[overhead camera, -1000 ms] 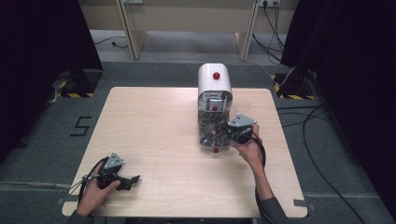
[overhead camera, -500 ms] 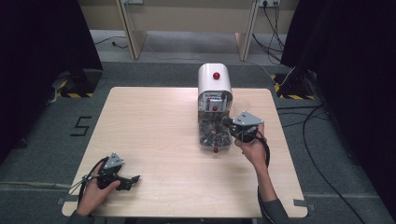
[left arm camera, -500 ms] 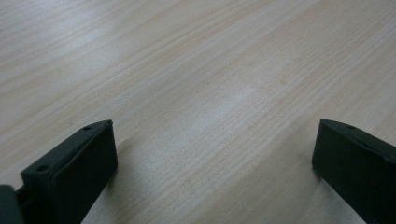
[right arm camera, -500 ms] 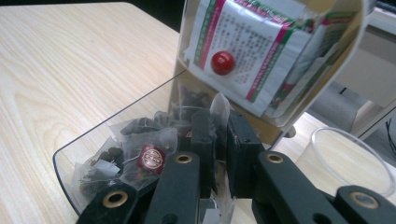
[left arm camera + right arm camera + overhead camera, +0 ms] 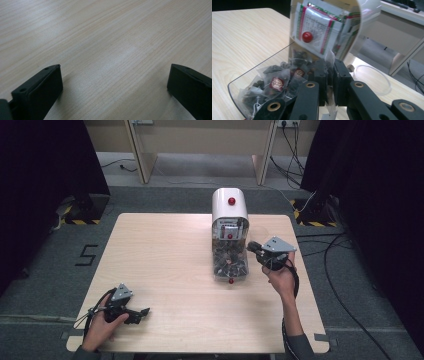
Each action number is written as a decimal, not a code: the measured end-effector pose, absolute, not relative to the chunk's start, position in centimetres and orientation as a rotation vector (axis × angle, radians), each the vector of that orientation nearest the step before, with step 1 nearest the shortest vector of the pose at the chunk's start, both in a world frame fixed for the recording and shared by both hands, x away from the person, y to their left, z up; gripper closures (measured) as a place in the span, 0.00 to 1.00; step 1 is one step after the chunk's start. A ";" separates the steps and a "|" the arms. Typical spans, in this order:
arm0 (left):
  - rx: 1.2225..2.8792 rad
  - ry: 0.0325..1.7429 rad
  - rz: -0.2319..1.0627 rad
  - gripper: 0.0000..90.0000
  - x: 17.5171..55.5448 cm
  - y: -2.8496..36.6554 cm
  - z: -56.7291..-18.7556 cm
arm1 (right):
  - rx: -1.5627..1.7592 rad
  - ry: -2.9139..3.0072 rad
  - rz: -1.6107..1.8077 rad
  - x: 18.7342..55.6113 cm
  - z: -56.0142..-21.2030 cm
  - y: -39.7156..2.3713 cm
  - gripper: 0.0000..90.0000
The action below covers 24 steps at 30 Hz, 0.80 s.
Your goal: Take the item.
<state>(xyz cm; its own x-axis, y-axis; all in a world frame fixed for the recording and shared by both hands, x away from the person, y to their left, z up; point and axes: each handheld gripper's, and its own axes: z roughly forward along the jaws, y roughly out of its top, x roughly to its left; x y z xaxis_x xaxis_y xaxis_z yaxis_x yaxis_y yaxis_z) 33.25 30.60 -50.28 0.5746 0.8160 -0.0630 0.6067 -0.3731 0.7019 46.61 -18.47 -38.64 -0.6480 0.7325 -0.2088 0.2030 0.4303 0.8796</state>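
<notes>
A white dome-topped dispenser (image 5: 229,215) with a red knob stands on the wooden table (image 5: 165,255). Its clear front flap (image 5: 230,267) is folded down and holds several mesh tea bags (image 5: 274,82). My right gripper (image 5: 251,246) hovers just right of the flap. In the right gripper view its jaws (image 5: 329,67) are shut on a clear tea bag sachet (image 5: 330,55), whose corner sticks up between them. My left gripper (image 5: 145,311) rests near the table's front left. In the left gripper view it (image 5: 115,82) stands wide open over bare wood.
Printed packets (image 5: 317,27) are stacked inside the dispenser behind a red knob (image 5: 307,36). Cables (image 5: 330,245) lie on the floor to the right of the table. A beige cabinet (image 5: 200,140) stands behind the table.
My right gripper has risen and drawn back to the right, away from the open flap, with the sachet between its jaws. The left hand has stayed put.
</notes>
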 end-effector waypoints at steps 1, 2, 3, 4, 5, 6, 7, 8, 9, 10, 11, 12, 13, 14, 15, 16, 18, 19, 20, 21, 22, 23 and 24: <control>2.111 1.130 0.386 0.00 33.2 30.6 -50.3 | 0.792 2.102 1.173 46.6 -38.5 -18.6 0.93; 2.111 1.130 0.386 0.00 33.2 30.6 -50.3 | 0.800 2.095 1.177 46.5 -38.5 -18.7 0.93; 2.111 1.130 0.385 0.00 33.2 30.6 -50.3 | 0.796 2.091 1.175 46.6 -38.4 -18.9 0.93; 2.111 1.130 0.386 0.00 33.2 30.6 -50.3 | 0.799 2.087 1.174 46.6 -38.4 -19.1 0.93; 2.111 1.130 0.386 0.00 33.2 30.6 -50.3 | 0.811 2.085 1.175 46.5 -38.3 -19.2 0.93; 2.111 1.130 0.386 0.00 33.2 30.6 -50.3 | 0.814 2.079 1.178 46.6 -38.3 -19.4 0.93; 2.111 1.130 0.386 0.00 33.3 30.6 -50.3 | 0.804 2.075 1.174 46.7 -38.2 -19.5 0.93; 2.111 1.130 0.386 0.00 33.2 30.6 -50.3 | 0.807 2.073 1.174 46.7 -38.2 -19.7 0.93; 2.111 1.130 0.386 0.00 33.2 30.6 -50.3 | 0.815 2.070 1.174 46.7 -38.2 -19.8 0.93; 2.111 1.130 0.386 0.00 33.2 30.6 -50.3 | 0.813 2.068 1.168 46.7 -38.2 -19.9 0.93; 2.111 1.130 0.386 0.00 33.2 30.6 -50.3 | 0.809 2.067 1.166 46.8 -38.1 -20.0 0.93; 2.111 1.130 0.386 0.00 33.2 30.6 -50.3 | 0.820 2.065 1.167 46.8 -38.2 -20.1 0.93; 2.111 1.130 0.386 0.00 33.2 30.6 -50.3 | 0.816 2.066 1.161 46.8 -38.1 -20.2 0.93; 2.111 1.130 0.386 0.00 33.2 30.6 -50.3 | 0.824 2.063 1.164 46.9 -38.1 -20.3 0.93; 2.111 1.130 0.386 0.00 33.2 30.6 -50.3 | 0.823 2.060 1.159 47.0 -38.1 -20.5 0.93; 2.111 1.130 0.386 0.00 33.3 30.6 -50.3 | 0.828 2.058 1.159 47.0 -38.1 -20.6 0.93; 2.111 1.130 0.386 0.00 33.2 30.6 -50.3 | 0.828 2.053 1.155 47.1 -38.0 -20.8 0.93; 2.111 1.130 0.386 0.00 33.2 30.6 -50.3 | 0.832 2.053 1.151 47.2 -38.0 -20.9 0.93; 2.111 1.130 0.386 0.00 33.3 30.6 -50.3 | 0.835 2.051 1.155 47.2 -37.9 -21.0 0.93; 2.111 1.130 0.386 0.00 33.2 30.6 -50.3 | 0.837 2.051 1.155 47.3 -37.9 -21.1 0.93; 2.111 1.130 0.386 0.00 33.2 30.6 -50.3 | 0.843 2.051 1.154 47.4 -37.9 -21.1 0.93; 2.111 1.130 0.386 0.00 33.2 30.6 -50.3 | 0.845 2.051 1.156 47.4 -37.9 -21.2 0.93; 2.111 1.130 0.386 0.00 33.2 30.6 -50.3 | 0.840 2.045 1.162 47.6 -38.0 -21.2 0.93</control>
